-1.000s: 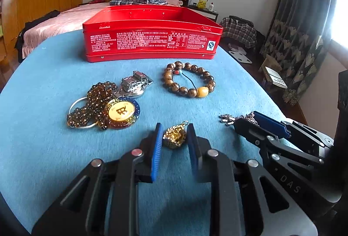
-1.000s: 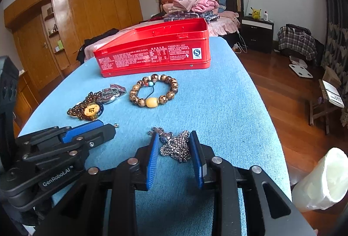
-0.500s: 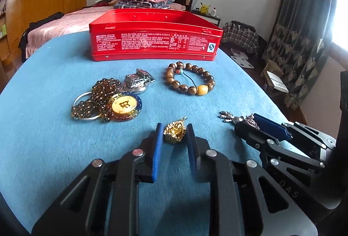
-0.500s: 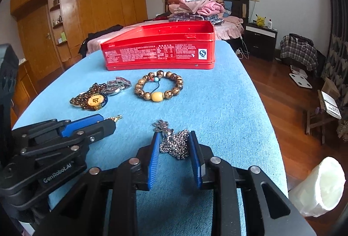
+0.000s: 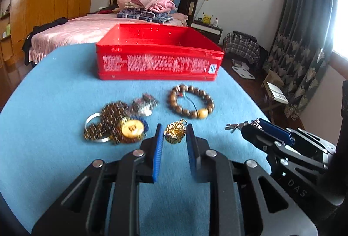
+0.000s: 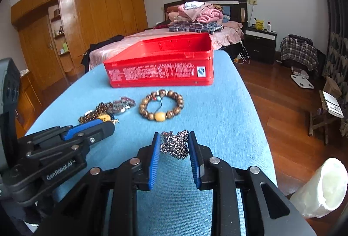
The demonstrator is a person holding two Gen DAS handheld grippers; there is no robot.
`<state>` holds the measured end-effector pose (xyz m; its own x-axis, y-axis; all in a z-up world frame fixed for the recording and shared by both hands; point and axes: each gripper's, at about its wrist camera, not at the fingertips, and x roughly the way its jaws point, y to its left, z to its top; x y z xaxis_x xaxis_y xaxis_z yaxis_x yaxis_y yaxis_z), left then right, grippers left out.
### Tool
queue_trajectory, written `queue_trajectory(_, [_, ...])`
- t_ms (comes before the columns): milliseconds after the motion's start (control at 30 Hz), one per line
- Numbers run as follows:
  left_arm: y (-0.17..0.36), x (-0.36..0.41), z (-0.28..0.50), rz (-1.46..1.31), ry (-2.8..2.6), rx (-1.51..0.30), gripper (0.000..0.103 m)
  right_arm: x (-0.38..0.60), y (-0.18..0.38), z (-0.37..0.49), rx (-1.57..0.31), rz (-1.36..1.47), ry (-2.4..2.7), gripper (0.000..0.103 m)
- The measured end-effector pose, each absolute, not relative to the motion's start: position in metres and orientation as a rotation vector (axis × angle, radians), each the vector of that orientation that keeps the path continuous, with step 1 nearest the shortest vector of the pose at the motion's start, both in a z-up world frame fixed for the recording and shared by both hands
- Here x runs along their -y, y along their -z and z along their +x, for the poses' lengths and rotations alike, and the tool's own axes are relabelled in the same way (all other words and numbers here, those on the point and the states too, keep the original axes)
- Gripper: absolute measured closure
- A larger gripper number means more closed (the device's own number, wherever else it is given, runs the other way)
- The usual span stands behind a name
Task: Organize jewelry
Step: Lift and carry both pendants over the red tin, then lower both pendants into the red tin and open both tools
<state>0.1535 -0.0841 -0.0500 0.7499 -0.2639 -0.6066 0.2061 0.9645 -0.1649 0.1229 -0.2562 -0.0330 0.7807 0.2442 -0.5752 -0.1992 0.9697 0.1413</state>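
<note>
I am gripping the gold pendant [image 5: 175, 132] in my left gripper [image 5: 173, 144] and, seemingly, the silver chain [image 6: 175, 144] in my right gripper [image 6: 174, 149], the red box [image 6: 161, 68] lying straight ahead.

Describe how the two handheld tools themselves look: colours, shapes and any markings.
Both are black, angular linkage frames with silver rivets and ribbed blue pads on the fingers. The left tool reads "GenRobot.AI" on its side in the right wrist view; the right tool shows "DAS" lettering in the left wrist view. No cables or sleeves visible.
</note>
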Motion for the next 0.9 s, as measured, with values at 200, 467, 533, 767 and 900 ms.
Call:
queue_trajectory(200, [0.035, 0.075, 0.166, -0.111, 0.227, -0.647, 0.083, 0.252, 0.017, 0.136, -0.602, 0.076, -0.245, 0.077])
queue_trajectory(467, [0.012, 0.064, 0.192, -0.122, 0.201, -0.626, 0.083, 0.245, -0.007, 0.167, -0.565, 0.087, -0.251, 0.077])
queue_trajectory(533, [0.007, 0.062, 0.197, -0.124, 0.197, -0.614, 0.083, 0.243, -0.012, 0.175, -0.559, 0.087, -0.251, 0.077])
queue_trajectory(767, [-0.009, 0.056, 0.220, -0.121, 0.192, -0.588, 0.083, 0.240, -0.028, 0.207, -0.540, 0.105, -0.259, 0.077])
queue_trajectory(900, [-0.025, 0.059, 0.241, -0.101, 0.199, -0.558, 0.083, 0.239, -0.039, 0.226, -0.527, 0.108, -0.267, 0.077])
